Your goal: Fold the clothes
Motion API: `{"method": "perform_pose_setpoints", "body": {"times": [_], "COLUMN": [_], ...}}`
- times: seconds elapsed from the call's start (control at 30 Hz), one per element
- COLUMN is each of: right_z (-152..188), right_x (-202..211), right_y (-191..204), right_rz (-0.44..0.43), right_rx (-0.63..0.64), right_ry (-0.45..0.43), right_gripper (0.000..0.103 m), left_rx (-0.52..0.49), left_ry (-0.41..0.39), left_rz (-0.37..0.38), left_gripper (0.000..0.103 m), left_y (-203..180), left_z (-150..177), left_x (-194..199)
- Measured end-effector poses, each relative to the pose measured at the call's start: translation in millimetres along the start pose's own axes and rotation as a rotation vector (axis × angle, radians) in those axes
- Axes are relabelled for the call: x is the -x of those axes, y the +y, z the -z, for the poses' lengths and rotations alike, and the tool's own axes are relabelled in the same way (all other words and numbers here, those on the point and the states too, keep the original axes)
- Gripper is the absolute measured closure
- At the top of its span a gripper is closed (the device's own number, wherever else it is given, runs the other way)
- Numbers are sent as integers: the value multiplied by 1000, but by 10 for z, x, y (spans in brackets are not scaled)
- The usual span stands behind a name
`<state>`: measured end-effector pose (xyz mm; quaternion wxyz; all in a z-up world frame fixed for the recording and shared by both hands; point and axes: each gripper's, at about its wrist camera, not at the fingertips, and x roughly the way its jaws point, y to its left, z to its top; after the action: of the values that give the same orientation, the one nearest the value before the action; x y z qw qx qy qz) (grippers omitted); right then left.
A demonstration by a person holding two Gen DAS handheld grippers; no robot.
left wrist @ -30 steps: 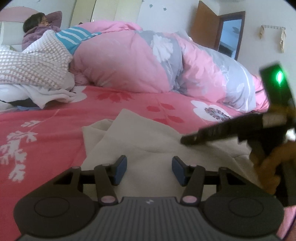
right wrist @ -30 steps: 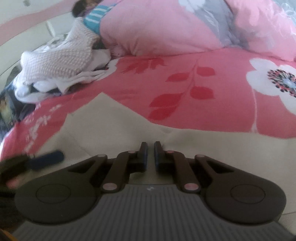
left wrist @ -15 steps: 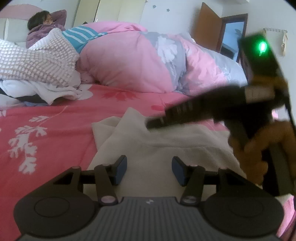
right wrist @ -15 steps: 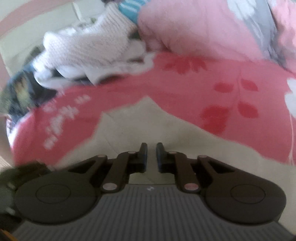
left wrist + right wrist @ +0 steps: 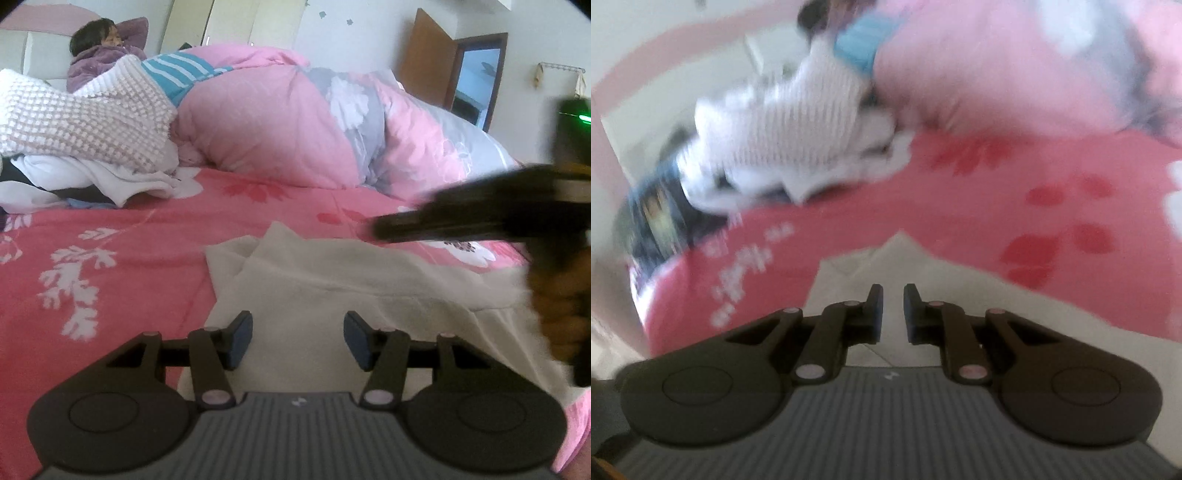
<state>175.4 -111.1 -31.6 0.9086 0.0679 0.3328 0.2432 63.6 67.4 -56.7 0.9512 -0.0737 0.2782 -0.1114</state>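
Right gripper [image 5: 889, 310] has lifted and swung left since a second ago, jaws nearly shut on nothing. Left gripper [image 5: 297, 341], half open and empty, sits nearer the cream fleece garment [image 5: 332, 280], lying crosswise just ahead on the pink floral bedsheet [image 5: 110, 258].

On my left wrist feed the room is evenly bright with soft daylight, shadows faint, and the pink duvet [image 5: 266, 122] is sharp. The right gripper [image 5: 384, 227] crossing that view is smeared by motion, its green lamp [image 5: 585, 118] flaring. My right wrist feed is heavily blurred; the clothes pile [image 5: 783, 136] streaks. Both views bend at the edges, with dark corners.
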Motion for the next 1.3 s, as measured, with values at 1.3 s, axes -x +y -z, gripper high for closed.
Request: {"method": "perform_pose_setpoints", "body": {"times": [1.3], "right_z": [1620], "right_x": [1517], "right_y": [-791], "right_rz": [523], "right_rx": [0], "right_ry": [-227], "right_gripper": [95], "left_rx": [-192], "left_ry": [44], "left_rz": [-7], "left_gripper": [42], "left_y": [-647], "left_z": [195], "left_x": [-90]}}
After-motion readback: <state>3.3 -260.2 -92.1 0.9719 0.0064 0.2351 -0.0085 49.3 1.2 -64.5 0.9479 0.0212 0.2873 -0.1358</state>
